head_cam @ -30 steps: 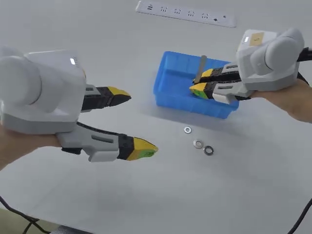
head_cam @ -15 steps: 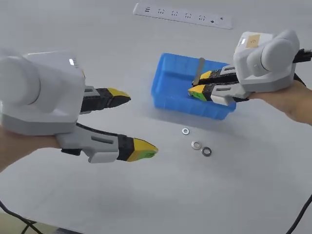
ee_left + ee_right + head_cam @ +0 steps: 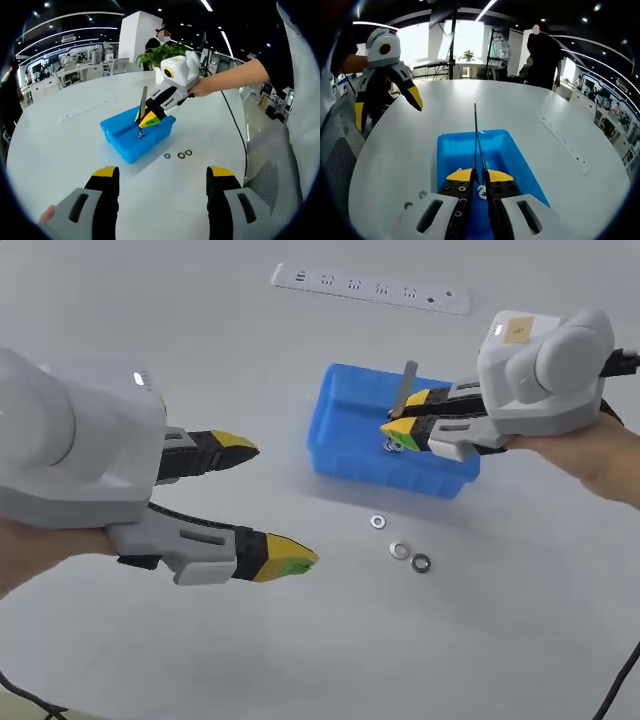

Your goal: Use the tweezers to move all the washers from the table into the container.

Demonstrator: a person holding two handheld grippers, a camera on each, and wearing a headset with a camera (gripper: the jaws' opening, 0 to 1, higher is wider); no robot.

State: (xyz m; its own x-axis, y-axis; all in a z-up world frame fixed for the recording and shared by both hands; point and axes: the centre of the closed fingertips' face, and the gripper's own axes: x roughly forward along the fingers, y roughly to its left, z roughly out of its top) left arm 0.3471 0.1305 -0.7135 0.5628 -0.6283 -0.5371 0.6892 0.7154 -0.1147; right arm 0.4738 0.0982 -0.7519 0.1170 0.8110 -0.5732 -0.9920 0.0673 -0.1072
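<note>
My right gripper [image 3: 400, 429] is shut on grey metal tweezers [image 3: 408, 386] above the blue container [image 3: 345, 445]. From the left gripper view, the tweezers [image 3: 143, 107] slant down into the container [image 3: 122, 140], with a washer [image 3: 141, 134] at their low end. A washer [image 3: 481, 191] also lies just under the shut jaws in the right gripper view. Three washers [image 3: 377, 522] [image 3: 400, 551] [image 3: 421, 562] lie on the white table in front of the container. My left gripper [image 3: 268, 505] is open and holds nothing, well left of the washers.
A white power strip [image 3: 370, 289] lies at the far side of the table. People stand beyond the table [image 3: 542, 55]. A potted plant [image 3: 157, 52] sits behind the right gripper [image 3: 175, 82].
The picture has shifted slightly with the head. The right gripper stays over the container with the tweezers. The left gripper stays open.
</note>
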